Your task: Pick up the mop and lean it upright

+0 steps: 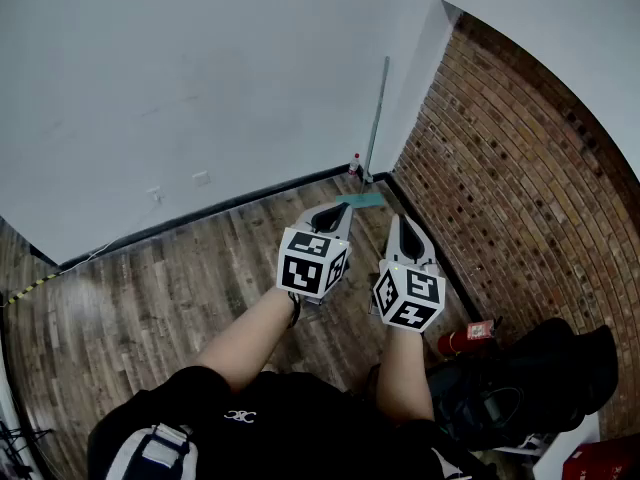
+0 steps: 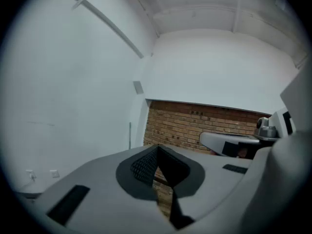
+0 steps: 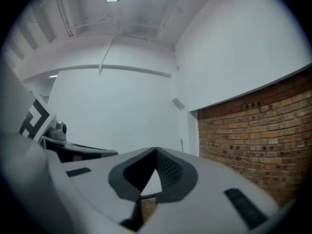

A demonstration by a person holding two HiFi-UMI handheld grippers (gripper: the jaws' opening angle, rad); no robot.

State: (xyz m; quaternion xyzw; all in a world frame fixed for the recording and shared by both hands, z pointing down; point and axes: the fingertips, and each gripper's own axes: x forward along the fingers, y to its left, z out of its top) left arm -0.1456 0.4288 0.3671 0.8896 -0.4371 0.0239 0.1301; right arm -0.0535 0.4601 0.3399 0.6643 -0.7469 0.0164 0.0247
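Looking toward the corner and finding the mop (image 1: 375, 118) already up on end, well apart from both claws. Stands at the meeting of the white wall (image 1: 200, 88) and the brick wall (image 1: 500, 168). Flat blue-green foot down on the wood floor (image 1: 150, 298), thin pole resting against the white wall.

Seems done, the big job: picked up, stood tall, leaned. Not much left, going by these views, except maybe checking for any sliding.

Points up and down, long way from the floor up along the wall. Foot end at the bottom, bare pole end at the top. Tips just a little, top end a bit more to the right in the head view than the foot. Shows as a thin grey line far off in both gripper views too.

Left gripper (image 1: 333, 211): jaws pressed together, nothing between them. Right gripper (image 1: 403, 224): jaws pressed together as well, holding nothing. Held side by side in front of the body, about level, aimed toward the corner. Not touching the mop.
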